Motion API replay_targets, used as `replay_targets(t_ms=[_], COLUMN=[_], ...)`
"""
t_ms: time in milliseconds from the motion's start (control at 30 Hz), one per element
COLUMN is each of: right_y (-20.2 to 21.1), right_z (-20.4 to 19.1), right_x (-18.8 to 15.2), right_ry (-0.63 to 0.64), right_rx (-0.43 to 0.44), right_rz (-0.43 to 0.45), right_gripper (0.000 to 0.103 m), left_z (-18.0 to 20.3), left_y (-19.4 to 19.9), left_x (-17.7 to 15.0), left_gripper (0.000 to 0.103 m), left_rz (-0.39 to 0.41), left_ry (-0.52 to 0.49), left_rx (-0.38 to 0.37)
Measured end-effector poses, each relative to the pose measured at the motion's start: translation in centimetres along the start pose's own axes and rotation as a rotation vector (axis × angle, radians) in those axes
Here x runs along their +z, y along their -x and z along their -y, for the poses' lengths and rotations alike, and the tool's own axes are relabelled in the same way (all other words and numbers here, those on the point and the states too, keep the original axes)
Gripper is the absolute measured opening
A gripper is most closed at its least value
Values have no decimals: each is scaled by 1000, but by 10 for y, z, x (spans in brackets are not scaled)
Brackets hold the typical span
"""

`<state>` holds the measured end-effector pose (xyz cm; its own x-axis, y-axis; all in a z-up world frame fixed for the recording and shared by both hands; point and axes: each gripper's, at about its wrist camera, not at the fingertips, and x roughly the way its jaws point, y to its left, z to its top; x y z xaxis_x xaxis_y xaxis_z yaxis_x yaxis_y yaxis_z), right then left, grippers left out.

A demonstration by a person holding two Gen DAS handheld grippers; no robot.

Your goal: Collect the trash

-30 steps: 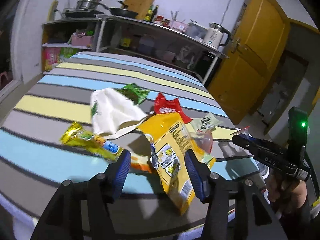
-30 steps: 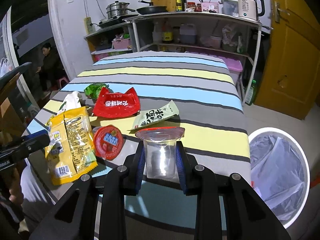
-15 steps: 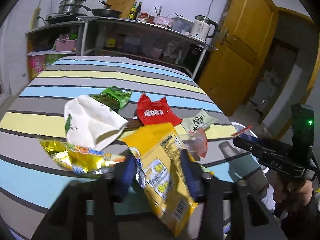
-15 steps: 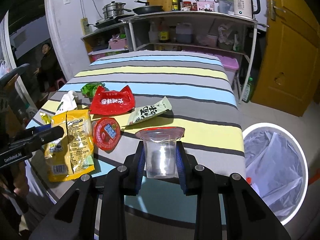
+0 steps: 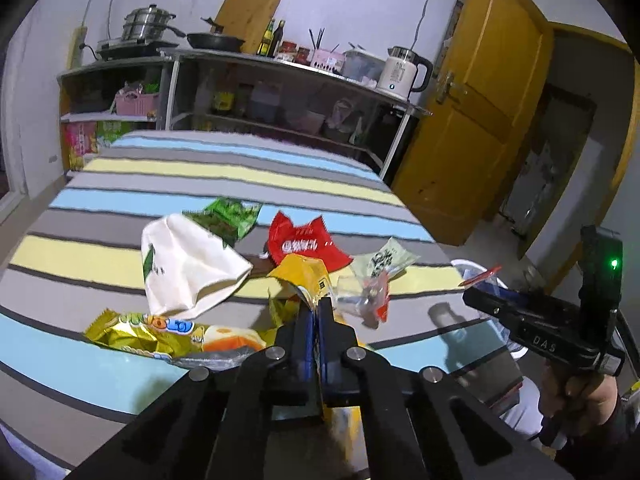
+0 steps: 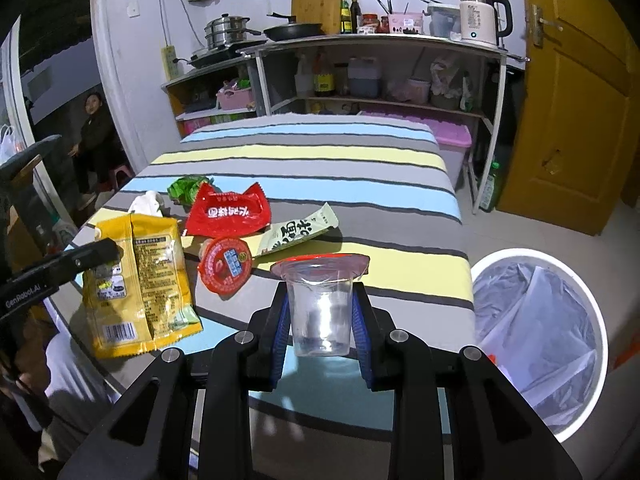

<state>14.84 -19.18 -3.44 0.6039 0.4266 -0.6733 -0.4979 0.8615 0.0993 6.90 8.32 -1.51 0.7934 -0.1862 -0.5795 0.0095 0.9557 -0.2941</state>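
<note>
The left hand-held gripper (image 5: pixel 318 316) has its blue pads pressed together on the edge of the big yellow snack bag (image 6: pixel 138 276), which in the right wrist view hangs from that grip at the near left edge of the striped counter (image 6: pixel 360 160). The right hand-held gripper (image 6: pixel 320 316) pinches a clear plastic cup (image 6: pixel 320 312) between its pads, upright, with a red peel-back lid still clinging to the rim. To the right of the counter, on the floor, stands a white trash bin (image 6: pixel 536 344) lined with a clear bag; I can make out no trash inside it, so by my reading nothing has been dropped in yet and both grippers are loaded for a first trip. Left on the counter: a round red-lidded cup (image 6: pixel 225 265) just beside the yellow bag, a red wrapper (image 6: pixel 228 212) with white Chinese characters, a pale green sachet (image 6: pixel 298 229) with dark Chinese characters, a green wrapper (image 6: pixel 186 189), a crumpled white bag (image 5: pixel 188 268), and a gold-and-orange wrapper (image 5: pixel 160 330) near the front edge. So most of the collecting is still ahead. Readable writing is scarce: "GenRobot.AI" on the left gripper's body as seen from the right, "DAS" on the right gripper as seen from the left, and a barcode and fine print on the yellow bag, too small to read.
</note>
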Motion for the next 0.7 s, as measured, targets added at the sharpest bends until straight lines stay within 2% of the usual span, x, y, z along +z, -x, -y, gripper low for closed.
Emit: replay_targets(t_ms=[367, 700], right_y=[27, 49], right_z=[9, 33], right_x=[2, 0], right_ry=[-17, -59], right_rx=[-21, -67], right_rz=[52, 94], right_gripper=[30, 30], left_z=[33, 74], left_y=[27, 24], left_x=[29, 58], left_gripper=[0, 0], left_rz=[92, 131], left_ry=[-65, -122], left_rx=[-25, -88])
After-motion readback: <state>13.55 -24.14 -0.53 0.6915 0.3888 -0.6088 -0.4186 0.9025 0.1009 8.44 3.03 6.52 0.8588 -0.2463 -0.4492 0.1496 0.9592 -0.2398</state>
